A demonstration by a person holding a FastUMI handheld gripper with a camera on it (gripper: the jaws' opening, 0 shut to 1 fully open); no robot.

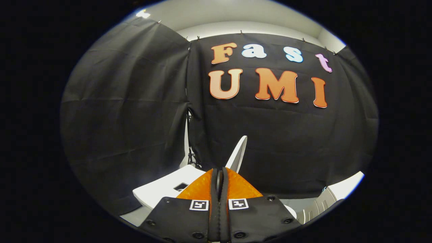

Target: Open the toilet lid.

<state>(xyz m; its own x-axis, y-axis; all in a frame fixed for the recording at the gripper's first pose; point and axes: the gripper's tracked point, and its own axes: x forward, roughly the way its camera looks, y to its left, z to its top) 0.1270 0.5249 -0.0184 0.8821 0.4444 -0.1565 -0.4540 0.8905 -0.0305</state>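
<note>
1. Gripper (219, 175) fingers clenched together, nothing between them.
2. Toilet lid (238, 153) stands raised, tilted, just beyond the fingertips.
3. White tank (162, 189) sits left, against the black cloth (128, 118).

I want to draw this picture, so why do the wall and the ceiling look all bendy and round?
In the gripper view, a fisheye lens bows straight lines: the black cloth wall bulges like a ball. Light is even and soft; the white toilet lid looks sharp just beyond the tool, whose fingers are pressed together, and it seems to rise from between their tips. The white tank top is bright without glare.
</note>
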